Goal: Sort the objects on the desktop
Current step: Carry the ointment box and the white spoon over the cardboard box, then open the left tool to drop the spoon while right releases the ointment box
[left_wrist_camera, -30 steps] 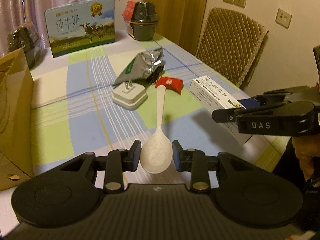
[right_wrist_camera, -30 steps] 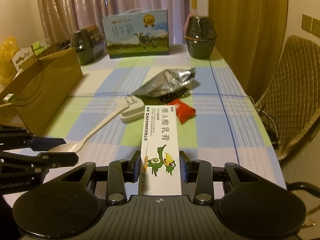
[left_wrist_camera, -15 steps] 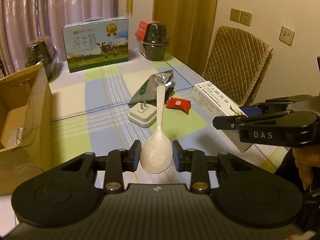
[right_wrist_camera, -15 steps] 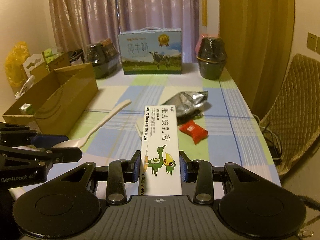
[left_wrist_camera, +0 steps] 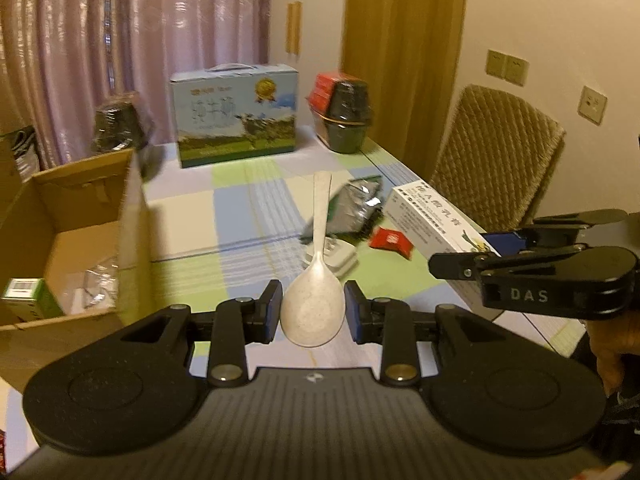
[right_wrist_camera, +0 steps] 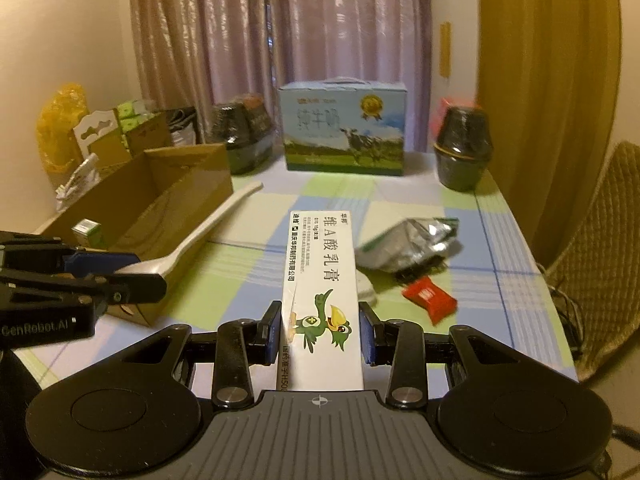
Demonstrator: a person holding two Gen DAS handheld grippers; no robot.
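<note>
Both tongs loaded, mid-carry. My left gripper [left_wrist_camera: 313, 311] is clamped tight on the bowl of the white rice spoon [left_wrist_camera: 316, 268], handle sticking forward and up, clear of the table. My right gripper [right_wrist_camera: 319, 332] is closed part-way on the near end of the ointment carton [right_wrist_camera: 320, 280], pads pressing both long sides, far end cantilevered out over the checked tablecloth [right_wrist_camera: 240, 280].

Step in hand, as I read it: carry both to the open cardboard box [left_wrist_camera: 80, 216] on the left, which already holds a small green-and-white box [left_wrist_camera: 26, 298] and some clear plastic.

To do it well I'd keep the spoon handle above the box's near wall, then tip it down inside before letting go. The carton is long and held at one end, so I'd avoid jerks and clear the box rim with its far tip first. One gripper at a time over the box, so they don't knock.

Foil pouch [right_wrist_camera: 412, 244], red sachet [right_wrist_camera: 429, 295] and white plug adapter [left_wrist_camera: 334, 254] are unsorted on the table.
</note>
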